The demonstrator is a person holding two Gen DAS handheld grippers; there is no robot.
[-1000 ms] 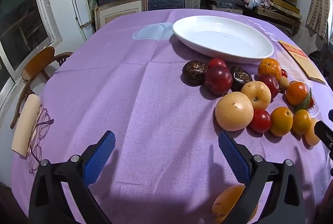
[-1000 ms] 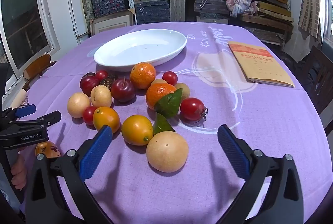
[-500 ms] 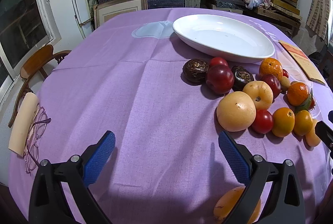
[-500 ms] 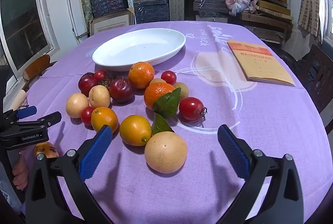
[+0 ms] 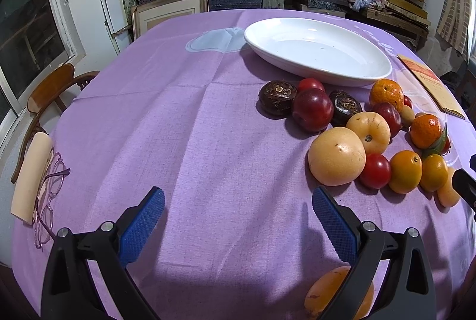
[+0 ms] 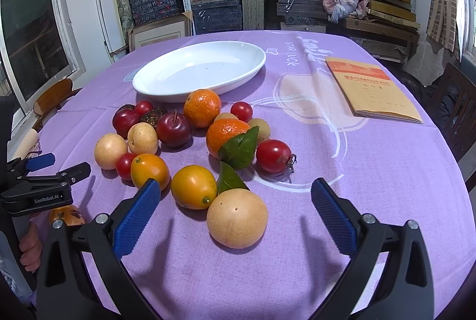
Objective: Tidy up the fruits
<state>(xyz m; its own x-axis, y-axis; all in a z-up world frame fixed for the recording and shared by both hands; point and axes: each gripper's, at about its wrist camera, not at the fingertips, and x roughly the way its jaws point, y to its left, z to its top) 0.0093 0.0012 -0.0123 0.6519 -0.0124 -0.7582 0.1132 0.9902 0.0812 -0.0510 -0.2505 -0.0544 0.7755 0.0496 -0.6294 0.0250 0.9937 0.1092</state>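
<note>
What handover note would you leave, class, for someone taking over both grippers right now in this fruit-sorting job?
Left gripper: open, empty, over bare cloth.
Right gripper: open, empty, the pale round fruit lies between its fingers.
White dish: holds no fruit yet.
All fruit sits on the purple cloth in front of the dish; one orange fruit lies apart under the left gripper.
Done: nothing. Left: every fruit.

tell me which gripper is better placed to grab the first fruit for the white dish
Right. The right gripper is open with the big tan round fruit lined up between its fingers. The left gripper is open over bare purple cloth, fruits off to its side.
</note>
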